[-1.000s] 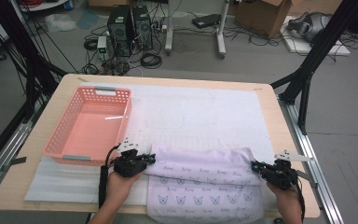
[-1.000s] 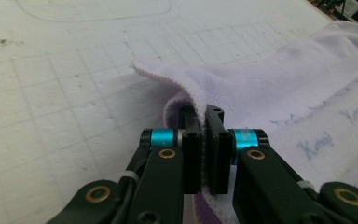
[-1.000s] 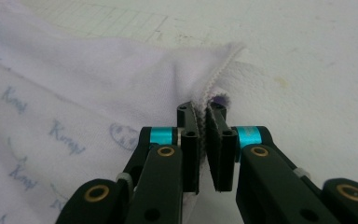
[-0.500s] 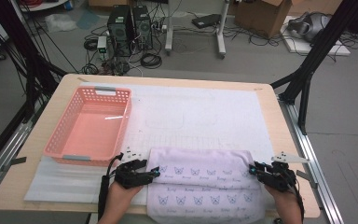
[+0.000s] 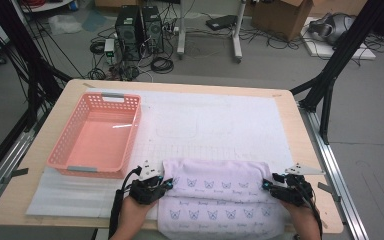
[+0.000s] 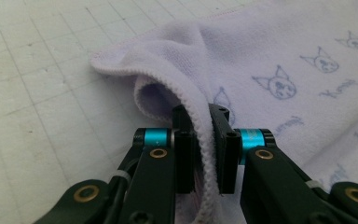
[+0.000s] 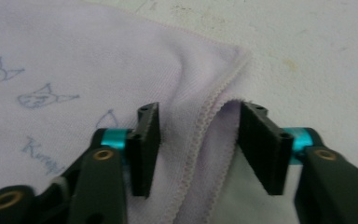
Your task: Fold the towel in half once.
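Left gripper (image 6: 205, 154) fingers just closed onto towel (image 5: 220, 195) hem, right gripper (image 7: 196, 154) fingers opening, straddling hem, towel's near edge cut off

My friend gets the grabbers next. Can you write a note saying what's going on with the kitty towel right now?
Left gripper: jaws have just been closing, now pinching the towel's stitched hem at its left edge.
Right gripper: jaws have just been opening; the hem at the towel's right edge lies between them, not pressed.
Towel: near edge of the table, far part folded over toward the person.
Pink basket: nothing in it, far left.
Done: one fold.
Left: probably grip the right side again and finish folding.
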{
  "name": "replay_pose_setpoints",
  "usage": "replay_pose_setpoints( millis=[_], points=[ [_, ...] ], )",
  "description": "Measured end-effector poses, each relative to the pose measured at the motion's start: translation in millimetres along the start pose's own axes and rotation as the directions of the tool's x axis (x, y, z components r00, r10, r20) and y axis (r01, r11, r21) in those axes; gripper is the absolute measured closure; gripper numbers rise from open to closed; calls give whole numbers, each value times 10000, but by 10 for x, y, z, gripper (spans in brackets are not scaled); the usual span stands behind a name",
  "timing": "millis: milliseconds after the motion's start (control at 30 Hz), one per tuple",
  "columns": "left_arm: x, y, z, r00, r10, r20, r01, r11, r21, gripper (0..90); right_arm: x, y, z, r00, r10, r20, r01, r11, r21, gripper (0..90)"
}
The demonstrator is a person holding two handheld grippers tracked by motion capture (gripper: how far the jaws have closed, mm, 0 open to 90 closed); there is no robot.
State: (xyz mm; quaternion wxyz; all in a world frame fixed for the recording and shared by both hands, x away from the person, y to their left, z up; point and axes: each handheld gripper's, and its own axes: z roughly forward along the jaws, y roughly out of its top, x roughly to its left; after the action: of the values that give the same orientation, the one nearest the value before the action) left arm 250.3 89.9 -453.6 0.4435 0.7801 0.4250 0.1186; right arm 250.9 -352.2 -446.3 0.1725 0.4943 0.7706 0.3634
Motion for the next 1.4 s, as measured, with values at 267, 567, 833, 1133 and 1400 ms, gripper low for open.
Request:
replay_pose_setpoints(
  millis=[267, 567, 833, 1133, 1400],
  points=[
    [131, 143, 5, 9969, -706, 346, 724, 9958, -553, 831, -46, 45, -17, 9954, 155, -949, -164, 9998, -84, 843],
    [335, 650, -10, 9972, -688, -301, 644, 9898, -1272, 832, -203, 339, -5, 9912, 881, -985, -1020, 9841, -1457, 846],
    [560, 975, 210, 9943, -857, -631, 751, 9851, -1550, 831, -327, 773, 102, 9970, 703, -339, -754, 9795, -1866, 844],
    [734, 1019, 461, 9857, -1474, -814, 1329, 9779, -1614, 830, -474, 1018, 378, 9980, 582, 262, -538, 9882, -1435, 842],
    [748, 956, 582, 9870, -1329, -902, 1219, 9855, -1181, 762, -549, 1053, 553, 9938, 1080, 246, -1045, 9877, -1162, 763]
  ],
)
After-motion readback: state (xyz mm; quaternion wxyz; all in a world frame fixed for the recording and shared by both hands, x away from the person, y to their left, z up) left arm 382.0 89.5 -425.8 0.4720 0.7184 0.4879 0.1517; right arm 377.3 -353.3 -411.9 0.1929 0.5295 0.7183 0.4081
